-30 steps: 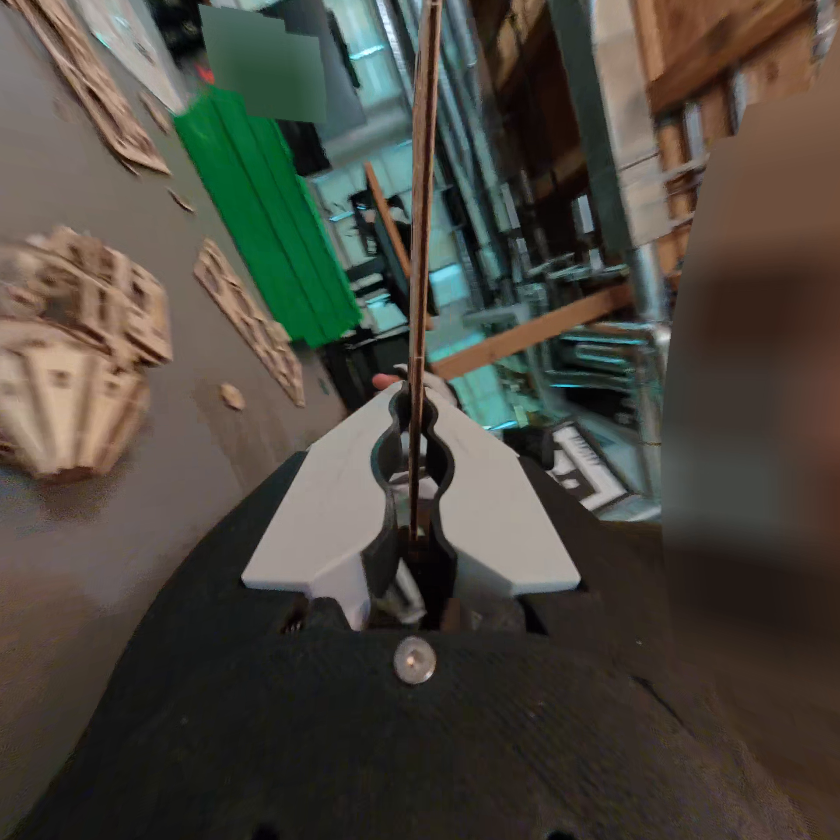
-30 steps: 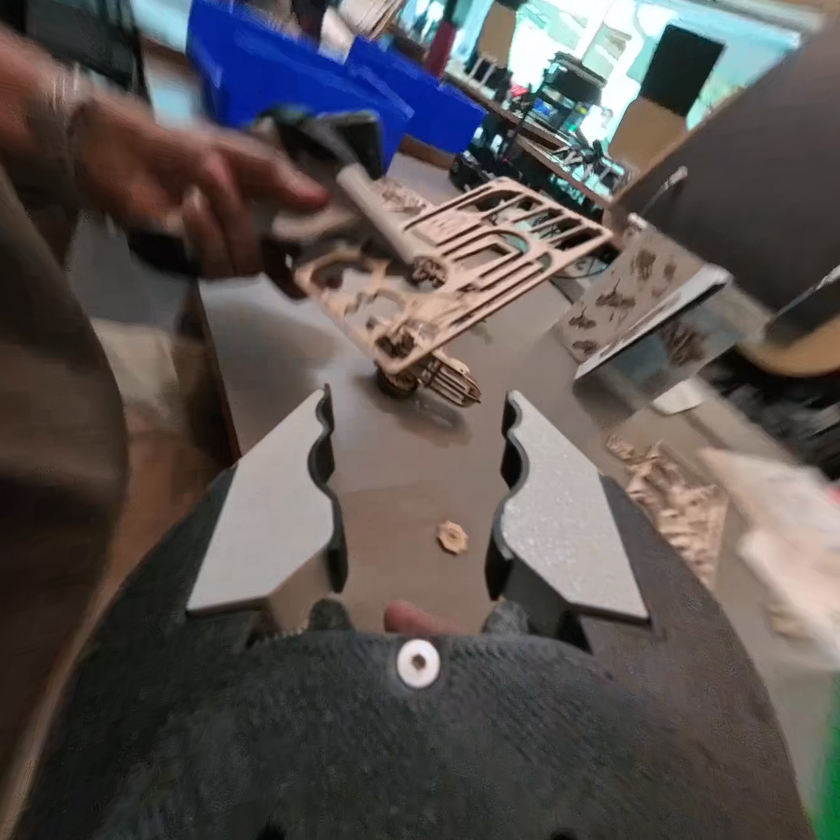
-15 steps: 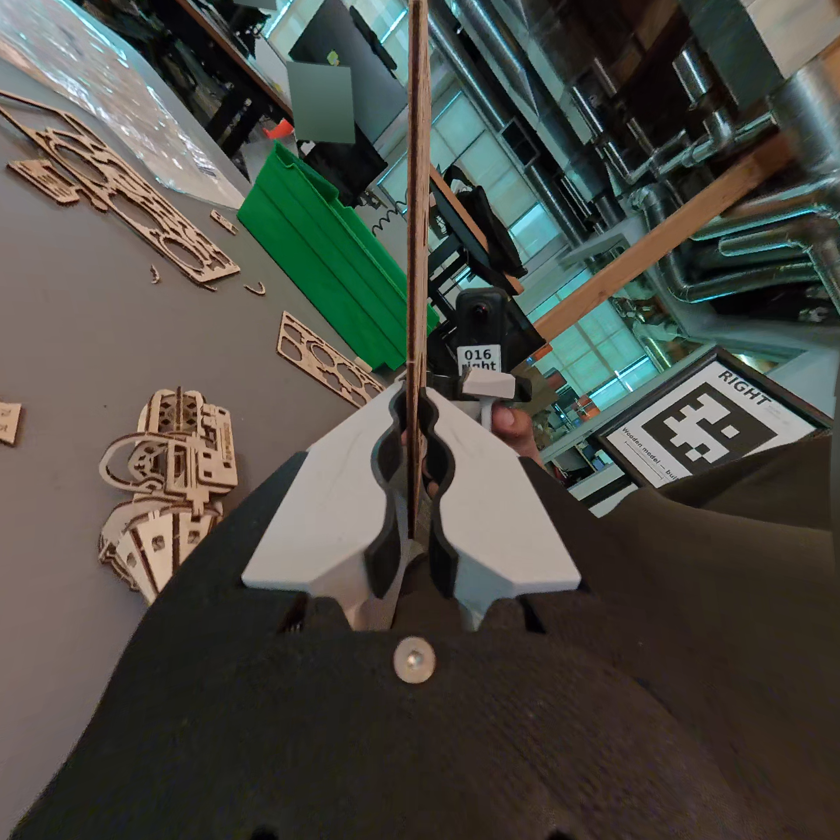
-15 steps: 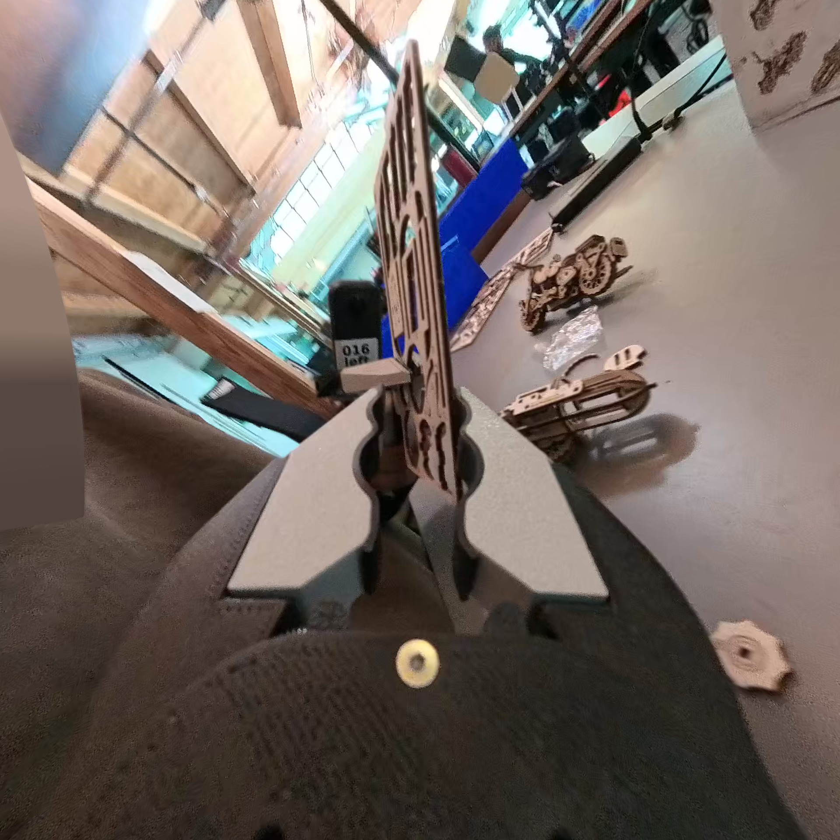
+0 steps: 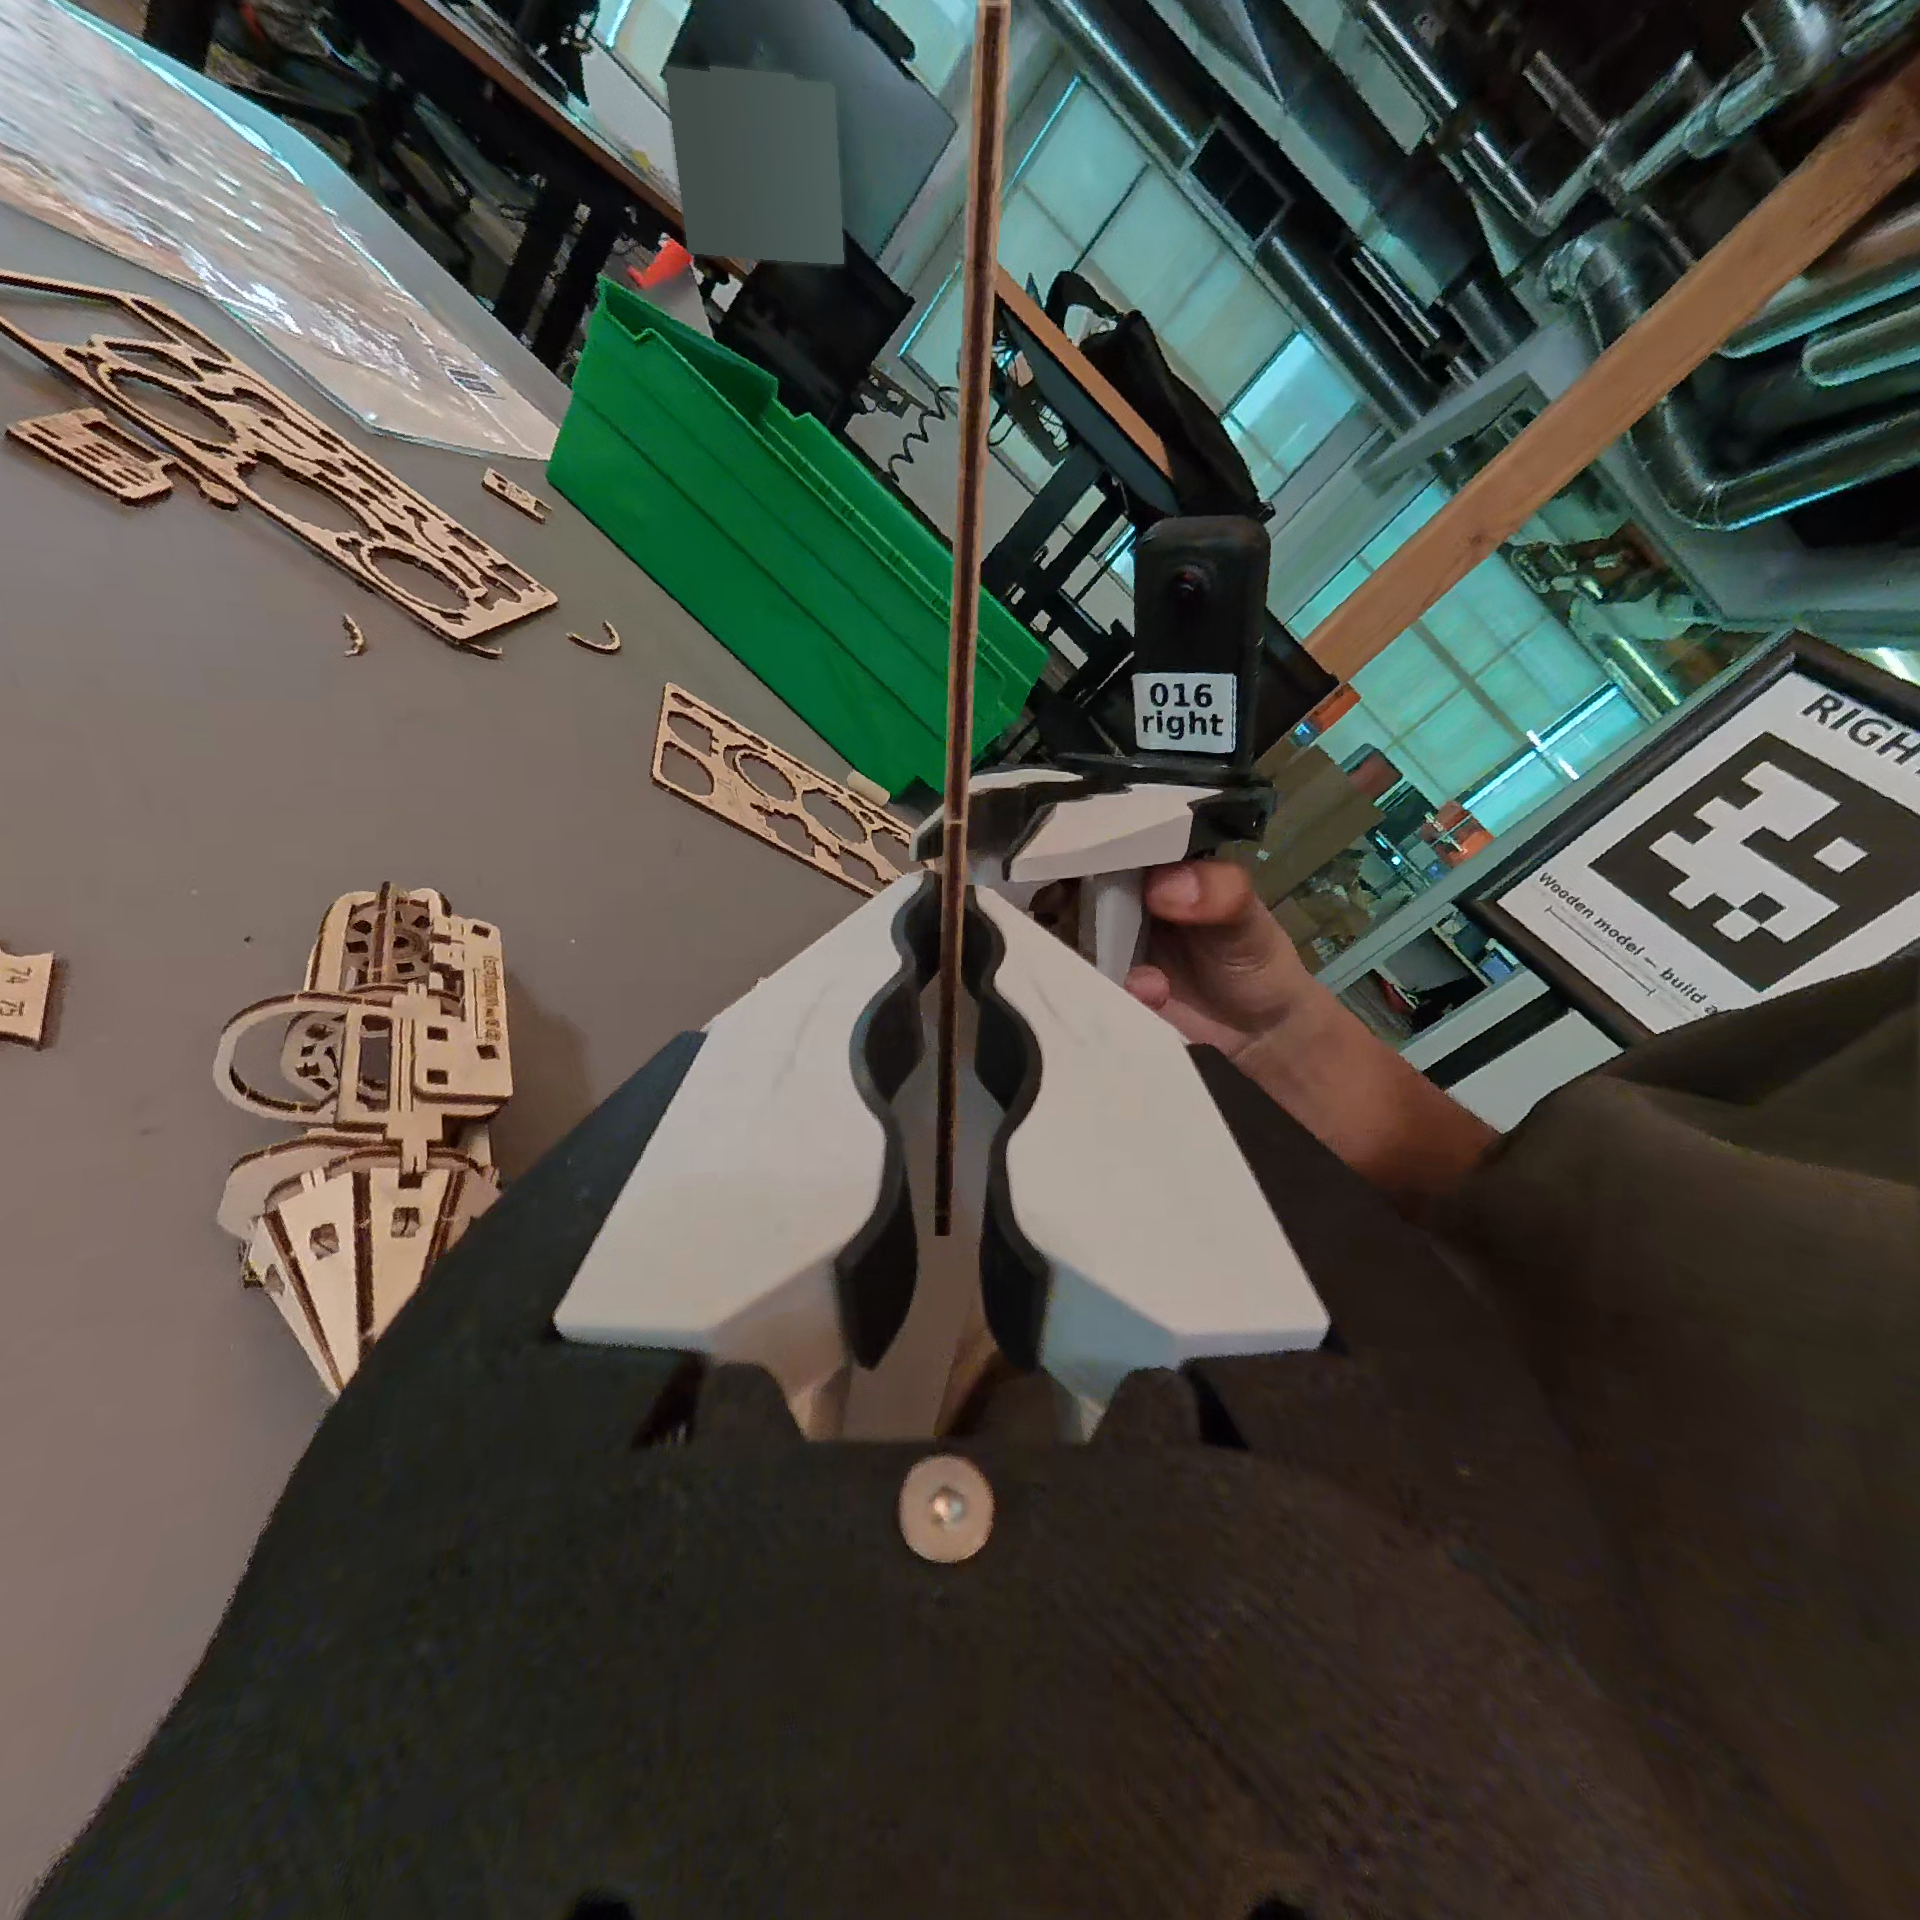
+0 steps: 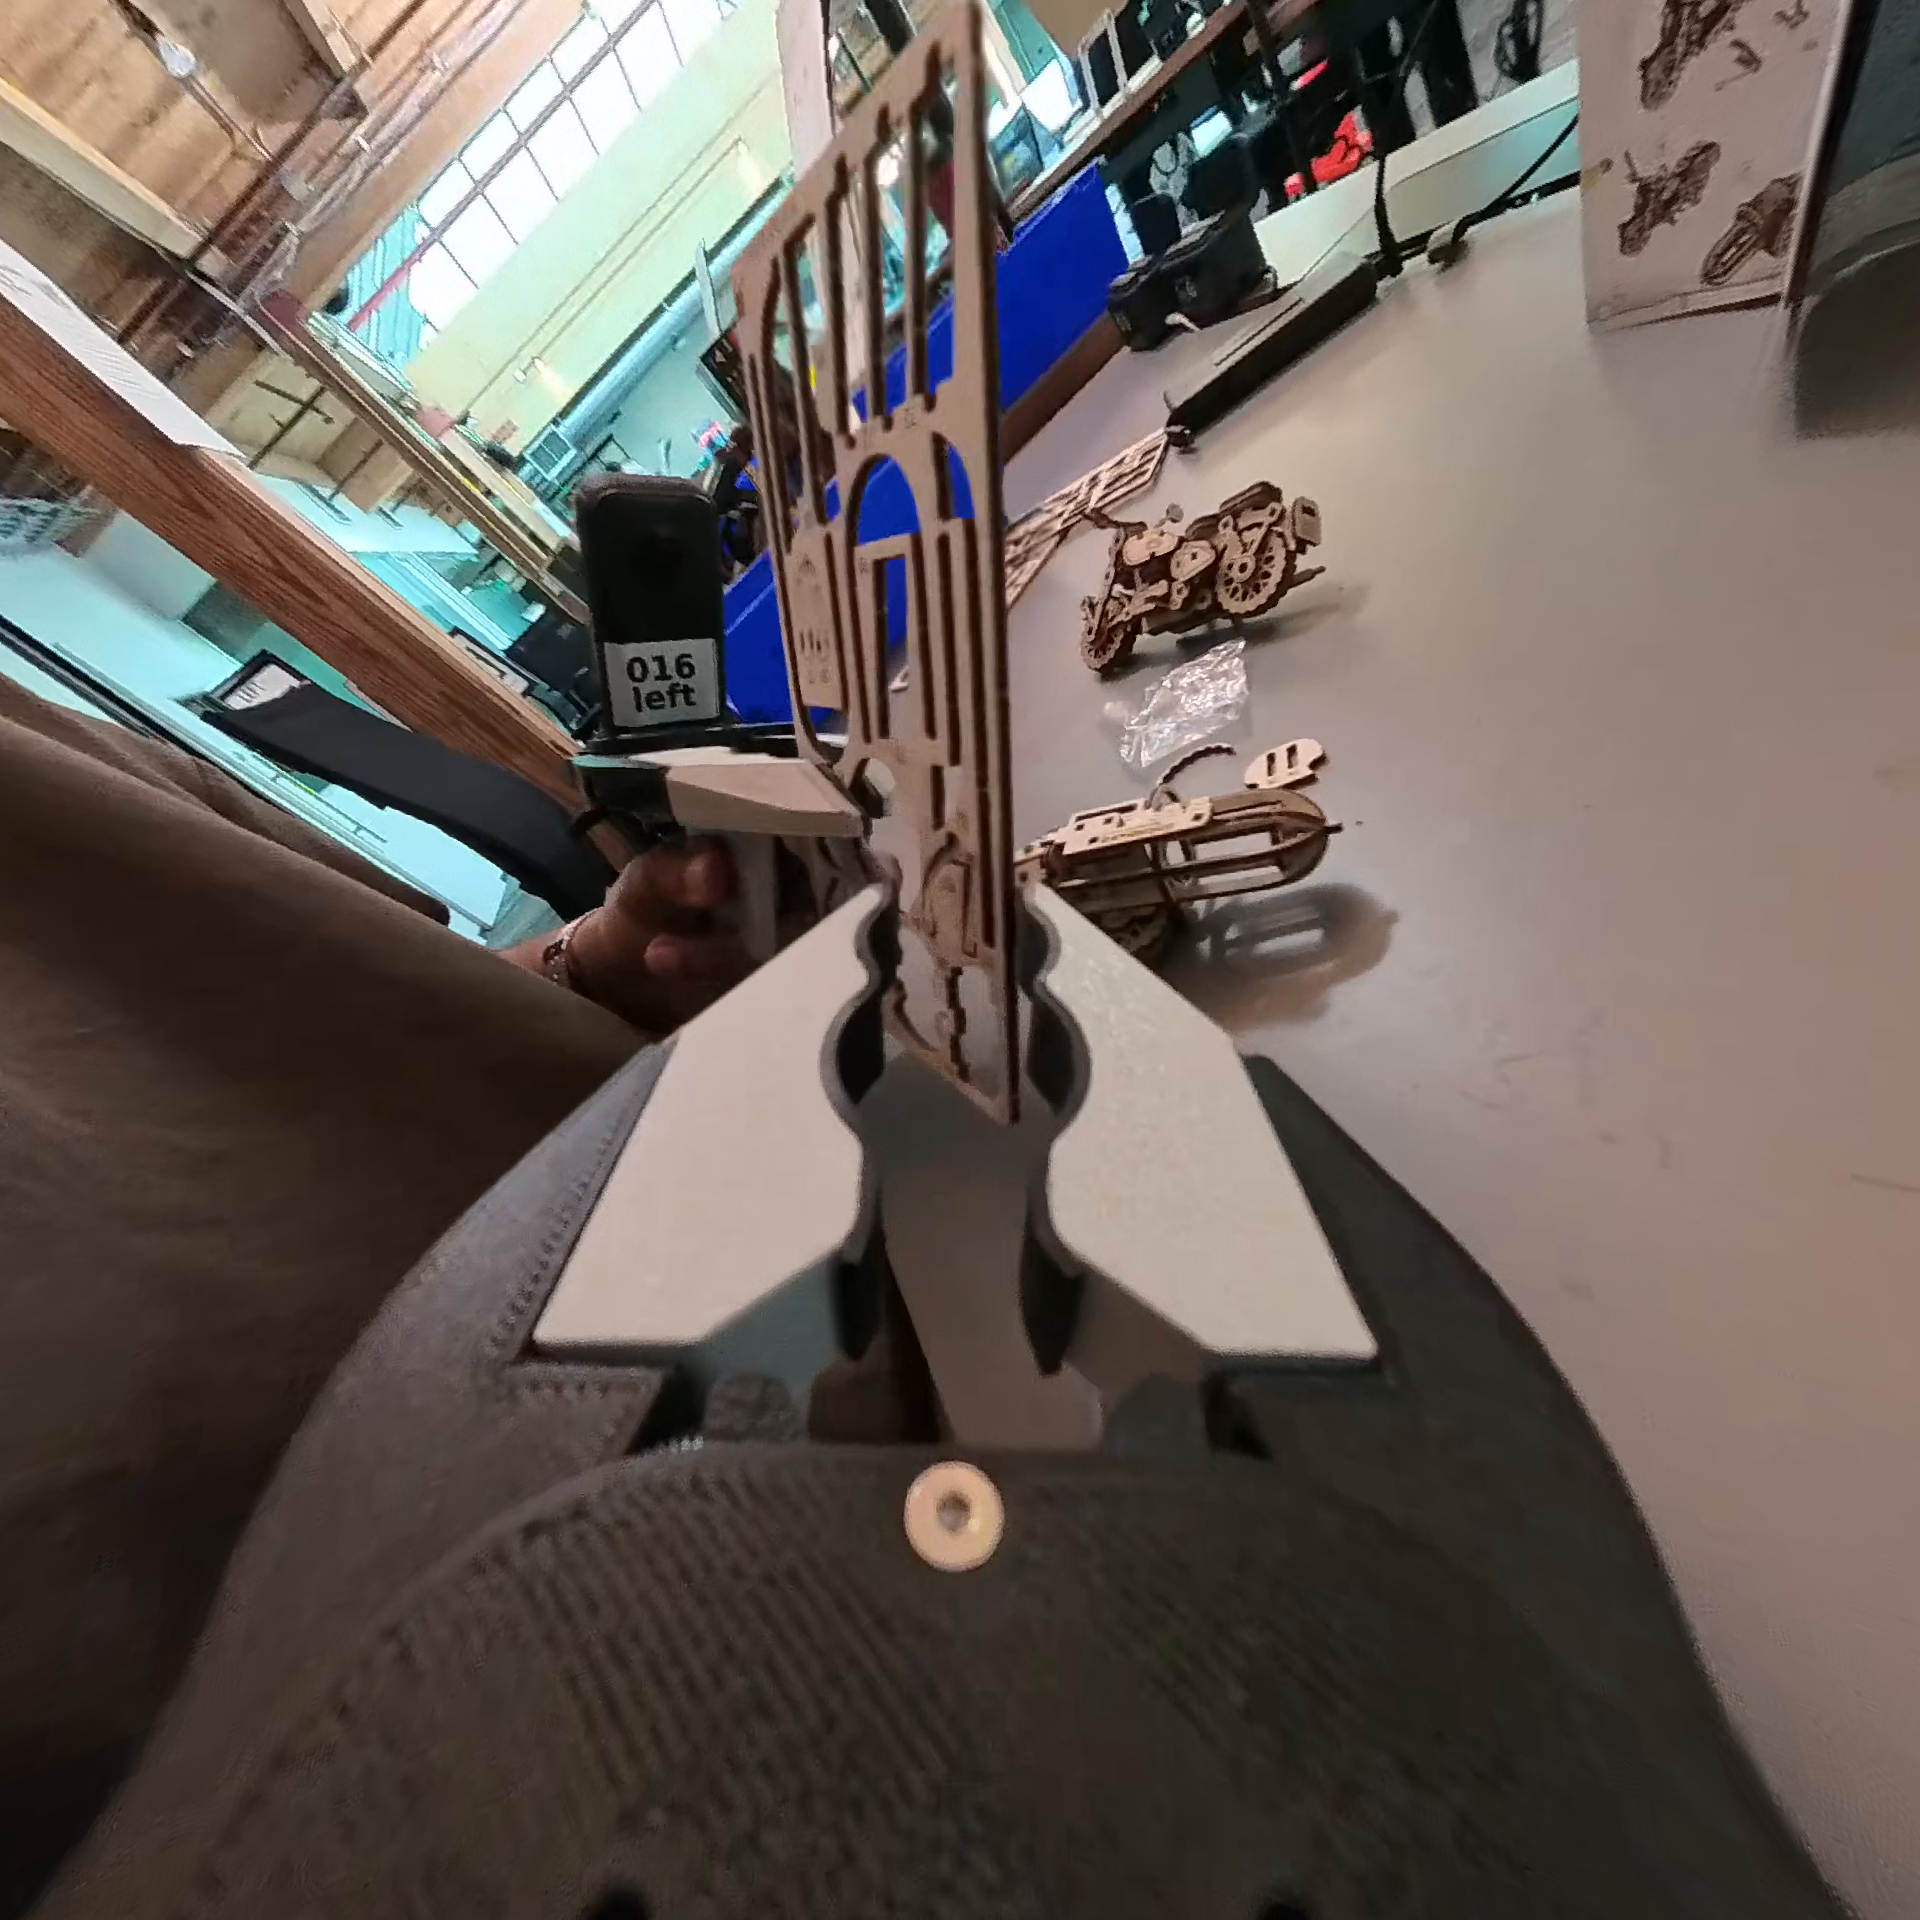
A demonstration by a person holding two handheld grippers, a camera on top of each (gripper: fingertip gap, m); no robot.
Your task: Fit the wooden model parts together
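A thin laser-cut wooden sheet [image 5: 971, 468] stands upright above the grey table, seen edge-on in the left wrist view. My left gripper [image 5: 951, 914] is shut on its lower edge. The sheet's cut-out face [image 6: 883, 499] shows in the right wrist view, where my right gripper [image 6: 951, 925] is shut on the same sheet from the opposite side. Each gripper shows in the other's view, the right one [image 5: 1039, 831] and the left one [image 6: 779, 800], both clamped on the sheet. A partly built wooden model [image 5: 364, 1091] lies on the table at left.
A green bin [image 5: 769, 561] and punched-out wooden sheets [image 5: 312, 499] lie beyond. In the right wrist view there are a finished wooden motorcycle [image 6: 1195, 571], another partly built model [image 6: 1174, 842], a plastic bag [image 6: 1184, 696], blue bins [image 6: 1039, 301] and a picture box [image 6: 1704, 156]. The tips of both grippers are at nearly the same place. Both grippers' tips are roughly 25 cm from the finished wooden motorcycle [image 6: 1195, 571].
My right gripper was open and away from the sheet a second ago; it has come up to the sheet and shut on it. The left gripper kept hold and swung it upright.
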